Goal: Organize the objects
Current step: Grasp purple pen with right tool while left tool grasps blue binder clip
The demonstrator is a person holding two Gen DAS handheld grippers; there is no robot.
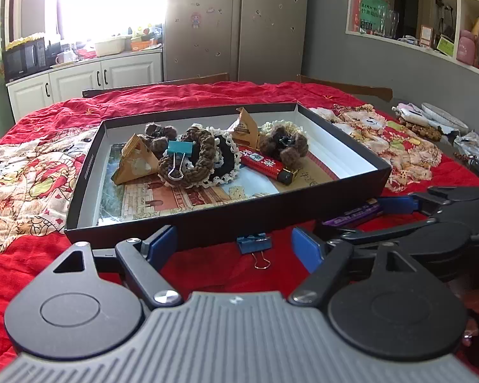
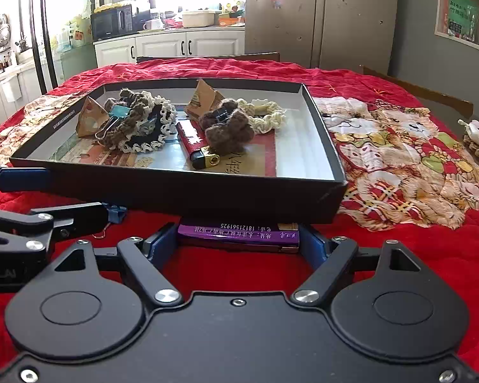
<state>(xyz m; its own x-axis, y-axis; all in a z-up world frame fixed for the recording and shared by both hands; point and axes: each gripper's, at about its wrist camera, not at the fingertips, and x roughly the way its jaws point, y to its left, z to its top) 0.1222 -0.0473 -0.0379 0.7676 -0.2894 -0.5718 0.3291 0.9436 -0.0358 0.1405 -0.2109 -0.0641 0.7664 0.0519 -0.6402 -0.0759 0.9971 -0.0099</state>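
A purple lighter (image 2: 239, 234) lies crosswise on the red quilt just before the black box (image 2: 175, 191). My right gripper (image 2: 239, 242) is shut on it, a blue pad against each end. A small blue binder clip (image 1: 254, 244) lies on the quilt between the wide-apart fingers of my open left gripper (image 1: 234, 247), touching neither pad. The box (image 1: 207, 220) holds a red lighter (image 1: 265, 164), a teal binder clip (image 1: 178, 150), brown and cream crocheted scrunchies (image 1: 201, 156) and brown paper packets (image 1: 134, 162). The two grippers sit side by side at the box's near wall.
A cat-print cloth (image 2: 399, 146) lies on the quilt right of the box. Bags and small packets (image 1: 431, 118) crowd the table's far right edge. Wooden chair backs (image 1: 345, 87) stand behind the table. Kitchen cabinets and a fridge lie beyond.
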